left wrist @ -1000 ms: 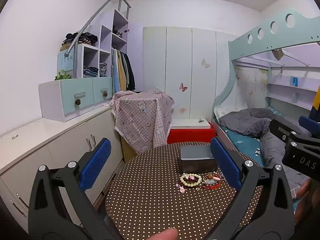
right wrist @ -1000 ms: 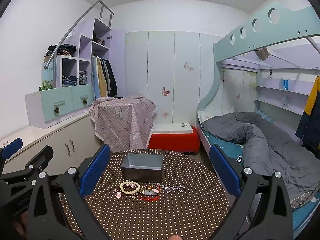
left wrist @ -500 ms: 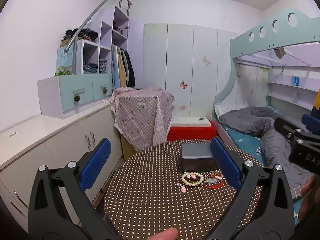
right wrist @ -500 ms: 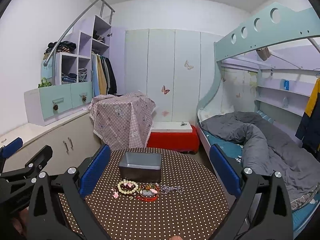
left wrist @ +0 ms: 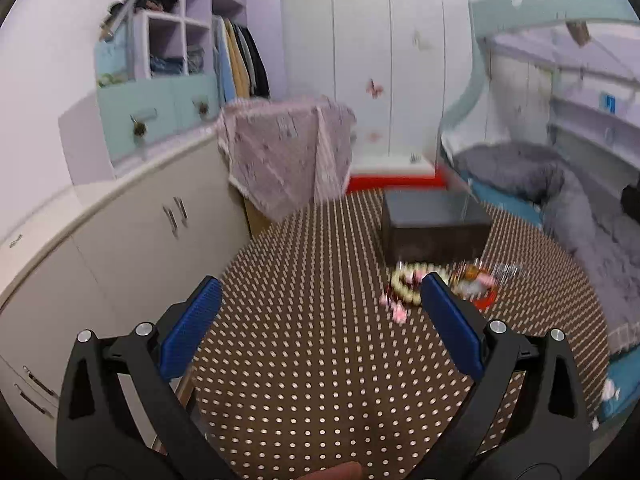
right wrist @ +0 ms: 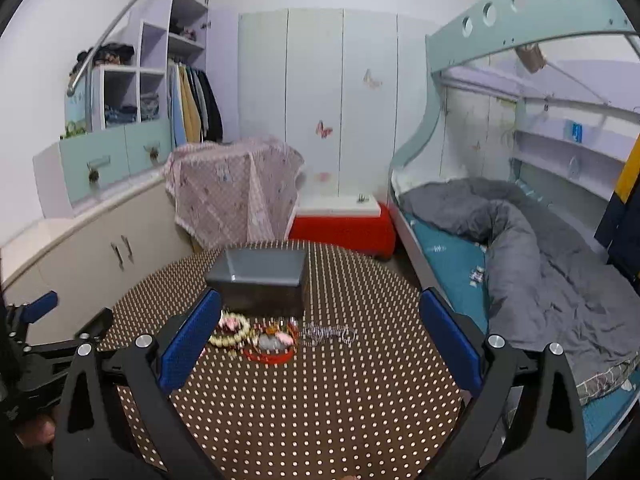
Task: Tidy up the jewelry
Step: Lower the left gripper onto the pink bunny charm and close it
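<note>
Jewelry [right wrist: 264, 336] heaped before gray box [right wrist: 260, 280] on worktop [right wrist: 320, 400], both hand-held grippers, left [left wrist: 320, 320] and right [right wrist: 320, 332], spread empty, likely for first pick.

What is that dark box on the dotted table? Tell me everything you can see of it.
The dark box is a rectangular, open-topped container, dark grey, smooth like plastic, with a paler grey inside that looks empty. It sits upright on the polka-dot tablecloth, toward the far side. The jewelry pile lies just in front of it; whether they touch is unclear. No gripper touches it.
</note>
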{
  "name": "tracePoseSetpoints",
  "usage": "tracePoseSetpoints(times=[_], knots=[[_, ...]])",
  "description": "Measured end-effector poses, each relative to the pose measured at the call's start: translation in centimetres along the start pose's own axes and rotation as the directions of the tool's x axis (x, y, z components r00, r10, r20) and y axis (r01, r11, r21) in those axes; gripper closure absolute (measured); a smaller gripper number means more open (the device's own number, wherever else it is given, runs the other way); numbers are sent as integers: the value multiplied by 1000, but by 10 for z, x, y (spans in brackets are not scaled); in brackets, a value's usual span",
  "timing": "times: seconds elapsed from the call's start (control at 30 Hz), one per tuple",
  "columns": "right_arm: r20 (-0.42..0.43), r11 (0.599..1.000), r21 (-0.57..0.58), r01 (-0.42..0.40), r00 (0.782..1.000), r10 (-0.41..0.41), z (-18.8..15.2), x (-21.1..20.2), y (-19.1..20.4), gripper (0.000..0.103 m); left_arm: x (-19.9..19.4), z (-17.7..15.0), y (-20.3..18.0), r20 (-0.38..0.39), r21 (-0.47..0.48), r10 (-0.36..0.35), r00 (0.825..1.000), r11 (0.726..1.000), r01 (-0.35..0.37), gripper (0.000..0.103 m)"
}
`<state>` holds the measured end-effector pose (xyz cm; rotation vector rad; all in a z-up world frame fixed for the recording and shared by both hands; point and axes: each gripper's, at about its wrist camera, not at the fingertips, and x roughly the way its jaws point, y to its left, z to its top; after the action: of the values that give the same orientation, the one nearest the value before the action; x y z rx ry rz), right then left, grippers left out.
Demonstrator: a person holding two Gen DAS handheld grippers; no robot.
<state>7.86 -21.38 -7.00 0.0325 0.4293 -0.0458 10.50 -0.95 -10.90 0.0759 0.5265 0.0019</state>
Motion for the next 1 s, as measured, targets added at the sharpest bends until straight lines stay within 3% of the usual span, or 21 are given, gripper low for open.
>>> tracePoseSetpoints(times=[0.17, 0.47, 0.53, 0.63, 0.73, 0.8, 0.87, 0.93, 1.0], knots=[[-83, 1000, -1, -20, 996, 20, -17, 25, 0, 8, 52, -17, -16, -152, 35, -58, 987, 997, 64, 6], [-215, 1000, -7, -29, 976, 26, -41, 69, -7, 8, 121, -18, -35, -308, 53, -84, 948, 993, 105, 7], [-243, 999, -1, -36, 969, 35, -47, 77, -10, 8, 130, -19, -37, -350, 36, -126, 928, 988, 148, 14], [-274, 997, 13, -70, 959, 71, -52, 87, -9, 8, 132, -18, -39, -361, 23, -156, 920, 984, 176, 28], [-307, 990, 14, -143, 941, 141, -55, 97, 0, 8, 132, -13, -41, -346, 24, -193, 918, 976, 215, 53], [-336, 980, 2, -200, 923, 189, -58, 104, 10, 8, 134, -9, -38, -342, 27, -215, 915, 971, 238, 75], [-370, 968, -6, -249, 900, 230, -60, 110, 20, 8, 141, -4, -30, -341, 16, -236, 910, 966, 256, 83], [-401, 951, -10, -310, 873, 280, -63, 117, 34, 16, 141, -5, -24, -338, 7, -250, 907, 963, 268, 87], [-431, 934, 7, -358, 842, 326, -66, 127, 45, 33, 144, -5, -16, -334, -7, -265, 905, 960, 279, 87]])
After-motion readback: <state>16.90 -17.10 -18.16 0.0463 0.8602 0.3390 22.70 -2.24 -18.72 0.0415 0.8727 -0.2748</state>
